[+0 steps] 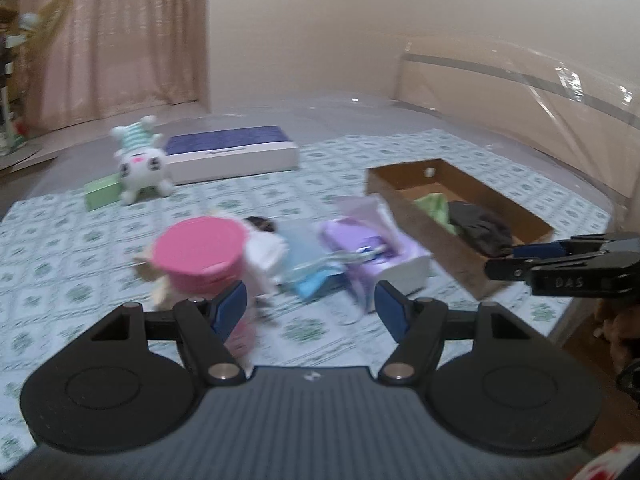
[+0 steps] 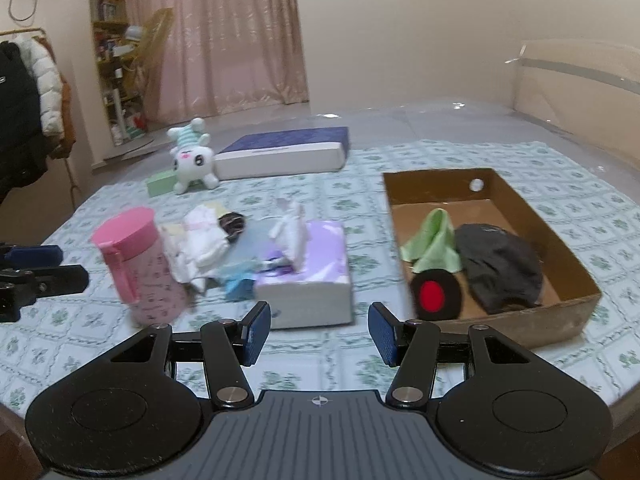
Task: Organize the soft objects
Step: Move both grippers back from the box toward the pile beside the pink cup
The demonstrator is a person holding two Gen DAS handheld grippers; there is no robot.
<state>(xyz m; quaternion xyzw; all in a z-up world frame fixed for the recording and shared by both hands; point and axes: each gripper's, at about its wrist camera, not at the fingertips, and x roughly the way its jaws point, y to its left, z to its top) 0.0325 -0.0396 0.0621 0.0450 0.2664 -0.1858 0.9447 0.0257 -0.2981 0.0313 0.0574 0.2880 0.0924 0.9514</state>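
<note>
1. Worktop (image 2: pixel 360 364) has a green-patterned cloth; the clutter sits mid-worktop and a brown cardboard box (image 2: pixel 560 220) sits to the right.
2. Inside the box: a light green cloth (image 2: pixel 434 240) at the back left, a dark grey cloth (image 2: pixel 500 268) on its right side, and a black round piece with a red centre (image 2: pixel 436 294) leaning at the front wall.
3. The box's long axis runs from the near right toward the far middle; in the left wrist view it looks narrower and slanted.
4. Pink lidded bottle (image 2: pixel 136 264) stands tilted in the right wrist view, blurred, just left of a white cloth pile (image 2: pixel 200 244).
5. A dark small item (image 2: pixel 232 222) touches the back of the white pile; what it is cannot be told.
6. Blue cloth (image 2: pixel 240 276) lies low between the white pile and the purple tissue box (image 2: pixel 316 268), with tissue sticking up from the top.
7. In the left wrist view the bottle is right ahead of the left finger, hiding part of the white pile.
8. Far back: a white plush toy (image 2: pixel 194 160) upside down, a green block (image 2: pixel 160 184) just beside it, and a flat blue-topped white box (image 2: pixel 288 152).
9. Left gripper (image 1: pixel 310 308): fingers released, nothing between them.
10. Right gripper (image 2: pixel 318 334): fingers released and empty, in front of the tissue box.
11. Each gripper shows at the edge of the other's view.
</note>
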